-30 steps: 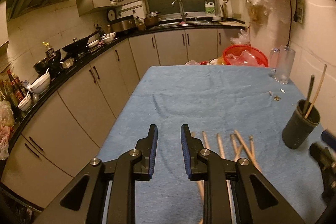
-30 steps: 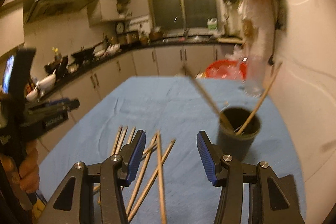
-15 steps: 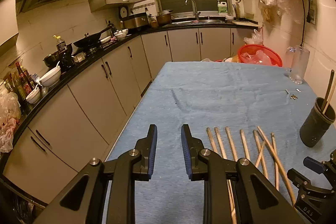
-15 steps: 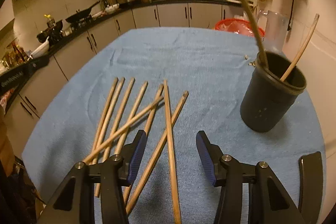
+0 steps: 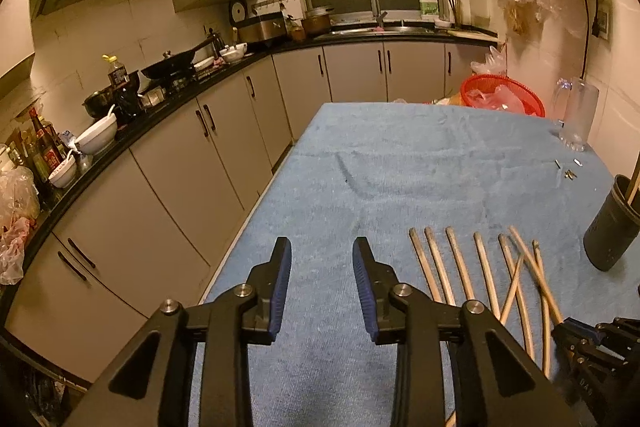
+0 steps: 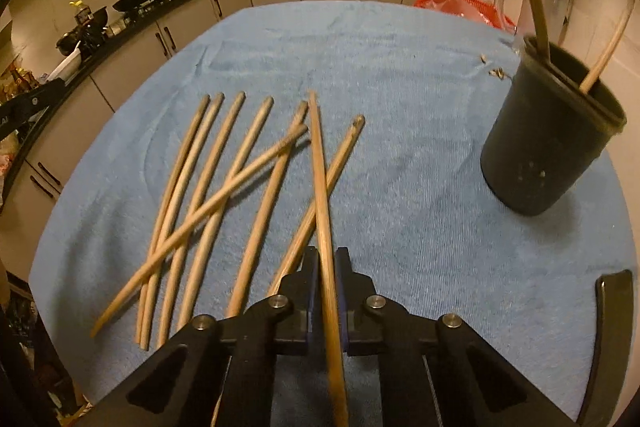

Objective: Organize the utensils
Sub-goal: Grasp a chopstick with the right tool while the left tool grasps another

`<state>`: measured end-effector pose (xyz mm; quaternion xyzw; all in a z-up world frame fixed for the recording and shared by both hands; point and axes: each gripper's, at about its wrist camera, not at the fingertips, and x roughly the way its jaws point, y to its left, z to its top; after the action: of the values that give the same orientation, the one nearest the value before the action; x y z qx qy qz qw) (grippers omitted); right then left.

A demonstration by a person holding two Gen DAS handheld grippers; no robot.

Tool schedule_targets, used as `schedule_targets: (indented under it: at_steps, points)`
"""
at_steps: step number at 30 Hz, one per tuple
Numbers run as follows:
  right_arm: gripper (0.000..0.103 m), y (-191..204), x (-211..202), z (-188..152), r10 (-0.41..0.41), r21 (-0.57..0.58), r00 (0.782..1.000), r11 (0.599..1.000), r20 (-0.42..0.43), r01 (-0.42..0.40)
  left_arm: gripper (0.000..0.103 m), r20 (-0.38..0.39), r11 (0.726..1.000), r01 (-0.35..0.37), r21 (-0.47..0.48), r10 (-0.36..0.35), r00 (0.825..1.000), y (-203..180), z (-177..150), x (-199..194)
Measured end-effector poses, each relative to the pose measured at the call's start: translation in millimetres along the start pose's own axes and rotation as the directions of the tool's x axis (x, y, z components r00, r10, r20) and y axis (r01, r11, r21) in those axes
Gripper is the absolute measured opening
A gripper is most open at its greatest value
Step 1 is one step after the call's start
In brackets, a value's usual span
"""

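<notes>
On the blue cloth the right gripper, open half a second ago, now has its jaws closed on one chopstick near the black cup, so the pick-up seems made, while the left gripper hangs with jaws apart, holding nothing

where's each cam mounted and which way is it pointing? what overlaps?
Left wrist: rides the open left gripper, low over the blue cloth-covered table, facing the sink wall; both fingers show.
Right wrist: rides the right gripper, tilted down at the table, shut on one wooden chopstick; both fingers show.
Shared: loose wooden chopsticks on the cloth, dark cylindrical holder cup, red basket.
</notes>
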<state>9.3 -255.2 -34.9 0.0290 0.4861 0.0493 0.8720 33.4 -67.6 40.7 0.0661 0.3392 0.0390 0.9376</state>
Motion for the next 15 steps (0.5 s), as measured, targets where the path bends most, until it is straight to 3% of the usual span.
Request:
schedule_targets:
  at_steps: [4, 7, 9, 11, 15]
  points:
    - [0.008, -10, -4, -7, -0.017, 0.017, 1.0, 1.0, -0.003, 0.017, 0.034, -0.062, 0.998, 0.063, 0.011, -0.062, 0.996, -1, -2, 10]
    - [0.008, -22, -10, -13, -0.028, 0.044, 1.0, 0.999, -0.009, 0.028, 0.034, -0.147, 0.99, 0.143, -0.004, -0.142, 0.979, -5, -5, 26]
    - [0.008, -29, -13, -16, -0.029, 0.048, 1.0, 0.998, -0.013, 0.029, 0.034, -0.209, 0.978, 0.209, -0.019, -0.208, 0.956, -8, -8, 37]
    - [0.008, -33, -17, -20, -0.021, 0.052, 1.0, 0.998, -0.016, 0.022, 0.034, -0.276, 0.954, 0.297, -0.047, -0.298, 0.914, -14, -11, 49]
    - [0.008, -38, -24, -26, 0.009, 0.049, 1.0, 0.999, -0.024, -0.008, 0.034, -0.333, 0.905, 0.426, -0.014, -0.406, 0.851, -39, -12, 55]
